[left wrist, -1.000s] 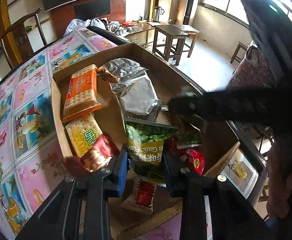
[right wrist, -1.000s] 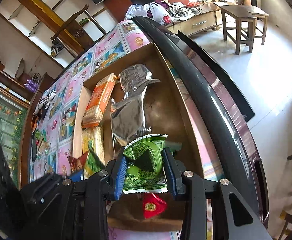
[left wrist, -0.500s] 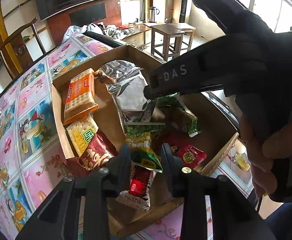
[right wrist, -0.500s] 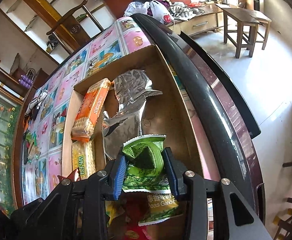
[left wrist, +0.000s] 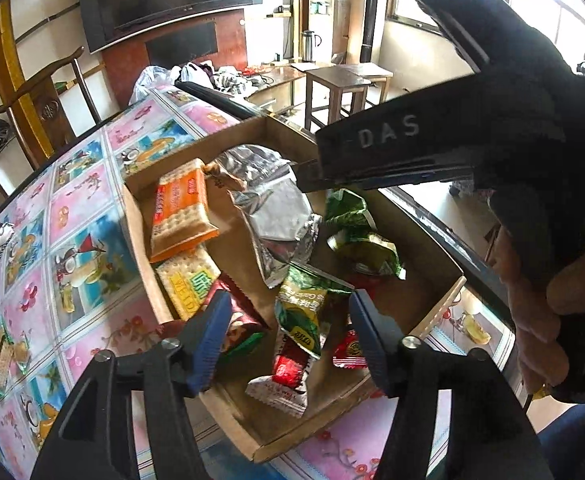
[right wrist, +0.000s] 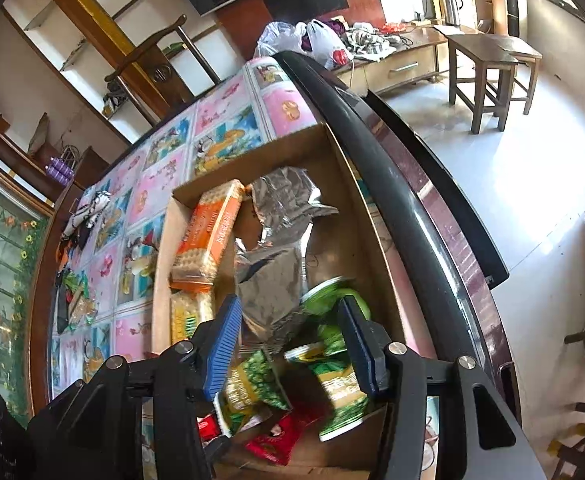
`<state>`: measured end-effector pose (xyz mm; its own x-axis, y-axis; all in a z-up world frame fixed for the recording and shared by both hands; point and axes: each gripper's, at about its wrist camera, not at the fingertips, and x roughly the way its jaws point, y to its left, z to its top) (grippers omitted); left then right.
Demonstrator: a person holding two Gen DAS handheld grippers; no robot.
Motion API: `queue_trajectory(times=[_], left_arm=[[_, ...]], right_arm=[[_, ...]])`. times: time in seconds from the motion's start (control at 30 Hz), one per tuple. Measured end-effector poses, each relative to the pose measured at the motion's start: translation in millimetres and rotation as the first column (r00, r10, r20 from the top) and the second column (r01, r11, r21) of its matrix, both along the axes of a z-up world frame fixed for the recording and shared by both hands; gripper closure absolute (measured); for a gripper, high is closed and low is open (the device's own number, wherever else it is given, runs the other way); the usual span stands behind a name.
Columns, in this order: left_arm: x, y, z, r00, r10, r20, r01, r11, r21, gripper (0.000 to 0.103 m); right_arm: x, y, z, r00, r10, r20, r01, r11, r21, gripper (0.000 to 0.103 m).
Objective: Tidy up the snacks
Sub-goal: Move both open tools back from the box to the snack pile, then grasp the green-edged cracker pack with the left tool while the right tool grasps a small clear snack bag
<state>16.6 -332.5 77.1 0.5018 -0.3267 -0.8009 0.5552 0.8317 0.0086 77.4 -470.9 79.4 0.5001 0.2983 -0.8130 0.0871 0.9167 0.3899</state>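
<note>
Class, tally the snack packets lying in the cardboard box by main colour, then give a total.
Orange packets: 1
Yellow packets: 1
Silver packets: 2
Green packets: 3
Red packets: 3
Total: 10

We see our right gripper (right wrist: 286,344), jaws apart, above a brown cardboard box (right wrist: 334,208) holding orange cracker pack (right wrist: 208,242), crumpled silver foil bag (right wrist: 278,256), green pea packets (right wrist: 336,384).

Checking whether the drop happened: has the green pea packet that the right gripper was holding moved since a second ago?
Yes. The green pea packet has left the right gripper, now open, and dropped toward the cardboard box floor beside the silver foil bag.
</note>
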Motion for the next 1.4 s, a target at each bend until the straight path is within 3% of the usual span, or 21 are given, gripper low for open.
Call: queue_trajectory(times=[0.27,0.5,0.8,0.97,1.13,1.27,1.4], left_arm=[[-3.7,37.8,17.8,0.998,0.061,0.022,-0.060,0.997,-0.038,0.039],[-2.8,97.0,32.2,0.979,0.194,0.056,-0.190,0.979,-0.072,0.032],[0.6,202.4,29.0,0.923,0.385,0.026,-0.381,0.920,-0.096,0.028],[6.7,270.1,18.5,0.889,0.459,-0.002,-0.458,0.886,-0.069,0.023],[31.2,333.9,12.2,0.868,0.496,-0.024,-0.497,0.866,-0.055,0.023],[68.1,374.5,3.2,0.858,0.510,-0.056,-0.512,0.858,-0.044,0.023],[107.0,388.6,-11.8,0.869,0.487,-0.086,-0.490,0.872,-0.016,0.023]], right_arm=[[-12.2,19.8,16.1,1.000,0.008,0.021,-0.008,1.000,0.010,0.042],[-17.6,62.5,30.0,0.995,0.087,0.050,-0.086,0.996,-0.025,0.042],[-29.7,143.7,30.9,0.959,0.277,0.060,-0.276,0.961,-0.031,0.042],[-40.8,194.9,14.8,0.911,0.413,0.005,-0.412,0.910,-0.039,0.041],[-50.8,221.1,0.4,0.889,0.456,-0.034,-0.458,0.887,-0.054,0.041],[-54.4,222.3,-9.9,0.900,0.430,-0.068,-0.434,0.899,-0.056,0.041],[-58.5,214.5,-13.6,0.920,0.381,-0.086,-0.387,0.920,-0.057,0.041]])
